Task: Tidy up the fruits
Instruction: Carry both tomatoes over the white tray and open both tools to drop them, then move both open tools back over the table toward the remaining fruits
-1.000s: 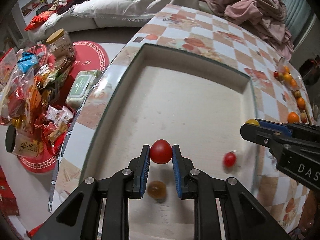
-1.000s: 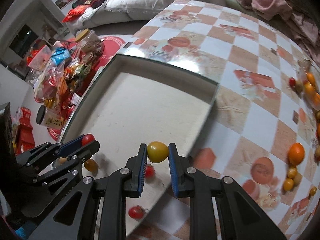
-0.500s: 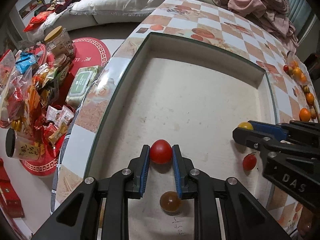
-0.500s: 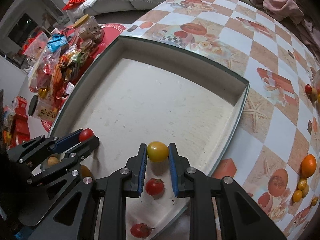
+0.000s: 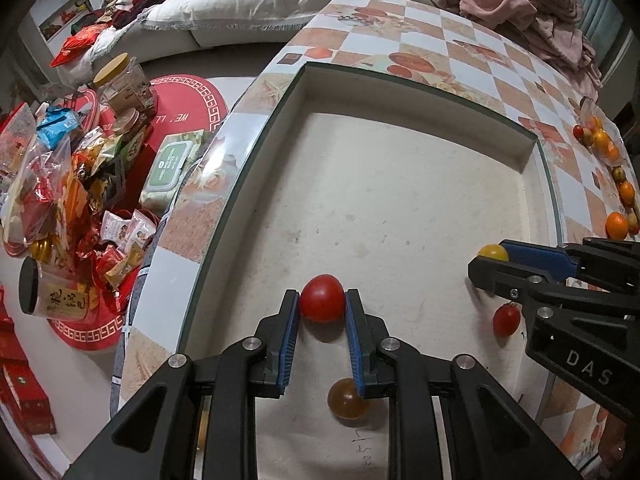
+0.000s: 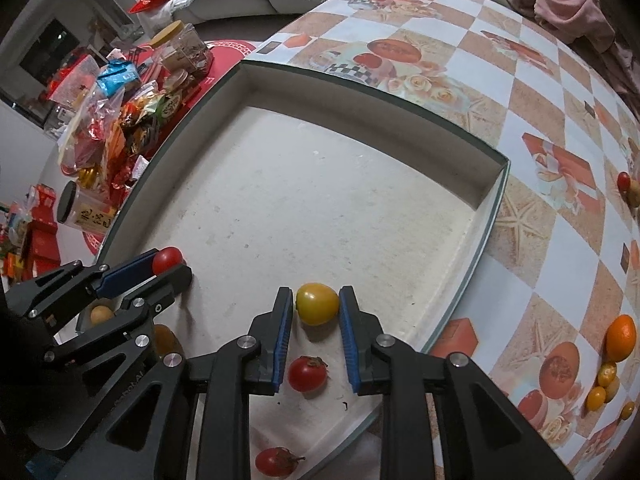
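Note:
My left gripper [image 5: 322,299] is shut on a red tomato [image 5: 322,306] just above the floor of the pale, dark-rimmed tray [image 5: 400,92]. In the right wrist view this left gripper [image 6: 173,261] comes in from the left with the red tomato [image 6: 167,260] at its tip. My right gripper [image 6: 316,300] hangs low in the tray [image 6: 360,84] and its jaws are opening. A yellow tomato [image 6: 317,303] sits between them on the tray floor, with a thin gap at its left side. The right gripper [image 5: 486,266] and yellow tomato [image 5: 493,251] also show in the left wrist view.
An amber tomato [image 5: 348,398] and small red tomatoes [image 6: 307,373] [image 6: 276,461] lie in the tray. Oranges [image 6: 621,338] and several small fruits lie on the checked tablecloth [image 6: 540,80] at right. Snack bags [image 5: 72,184] and a wipes pack [image 5: 168,168] cover the floor at left.
The right gripper sank over the tray with the yellow tomato, and its jaws have parted slightly. The left gripper keeps its grip on the red tomato, nearly still.

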The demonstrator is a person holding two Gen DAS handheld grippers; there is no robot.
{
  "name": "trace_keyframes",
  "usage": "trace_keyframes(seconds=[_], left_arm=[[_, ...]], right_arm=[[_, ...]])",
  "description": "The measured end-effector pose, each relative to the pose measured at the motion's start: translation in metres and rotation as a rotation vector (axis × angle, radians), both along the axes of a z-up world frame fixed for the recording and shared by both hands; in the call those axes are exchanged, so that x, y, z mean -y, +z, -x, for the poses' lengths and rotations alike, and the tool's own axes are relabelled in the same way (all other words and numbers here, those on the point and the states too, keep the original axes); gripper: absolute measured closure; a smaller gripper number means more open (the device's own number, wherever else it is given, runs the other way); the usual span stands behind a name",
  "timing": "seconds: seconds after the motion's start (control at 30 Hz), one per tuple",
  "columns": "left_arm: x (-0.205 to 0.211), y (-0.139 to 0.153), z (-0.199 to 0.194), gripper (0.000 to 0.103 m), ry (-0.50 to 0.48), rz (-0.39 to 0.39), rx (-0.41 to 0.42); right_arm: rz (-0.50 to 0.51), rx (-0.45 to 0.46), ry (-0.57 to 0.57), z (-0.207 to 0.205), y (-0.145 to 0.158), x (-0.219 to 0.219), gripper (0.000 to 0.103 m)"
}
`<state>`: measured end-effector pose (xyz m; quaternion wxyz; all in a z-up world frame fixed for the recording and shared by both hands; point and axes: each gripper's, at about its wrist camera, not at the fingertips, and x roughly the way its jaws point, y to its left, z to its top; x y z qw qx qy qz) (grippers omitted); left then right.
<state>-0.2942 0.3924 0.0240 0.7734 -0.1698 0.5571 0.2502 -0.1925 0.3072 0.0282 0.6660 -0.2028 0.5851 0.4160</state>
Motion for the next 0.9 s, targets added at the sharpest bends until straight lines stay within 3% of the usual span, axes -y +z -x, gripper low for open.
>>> trace_keyframes(seconds=[0.07,0.17,0.2,0.23,0.27,0.3,0.37,0.47,0.53,0.9], left_arm=[[0.000,0.002,0.002,0.079,0.002,-0.006,-0.001],[-0.001,0.004,0.004,0.078,0.003,-0.007,0.000],[-0.001,0.004,0.005,0.072,0.002,-0.003,0.001],[-0.001,0.005,0.006,0.060,0.003,-0.008,0.000],[-0.001,0.007,0.007,0.029,0.008,-0.022,0.006],[0.001,0.012,0.009,0.021,0.016,-0.052,0.029],[0.003,0.018,0.010,0.021,0.006,-0.075,0.058],[0.006,0.018,0.006,0.021,-0.010,-0.075,0.031],[0.009,0.021,0.004,0.021,-0.020,-0.076,0.032],[0.062,0.047,-0.021,0.021,-0.140,-0.088,0.049]], right_arm=[[-0.010,-0.002,-0.008,0.000,0.002,0.002,0.062],[-0.031,0.001,-0.013,0.000,0.008,0.004,0.053],[-0.038,0.000,-0.016,-0.001,0.011,0.005,0.051],[-0.050,-0.001,-0.023,-0.001,0.014,0.006,0.045],[-0.060,-0.002,-0.028,-0.002,0.016,0.007,0.041],[-0.074,-0.005,-0.037,-0.003,0.019,0.009,0.039],[-0.098,-0.014,-0.054,-0.005,0.025,0.012,0.032],[-0.125,-0.021,-0.081,-0.009,0.033,0.018,0.030],[-0.143,-0.028,-0.103,-0.013,0.040,0.023,0.023],[-0.171,-0.021,-0.280,-0.039,0.058,0.094,0.020]])
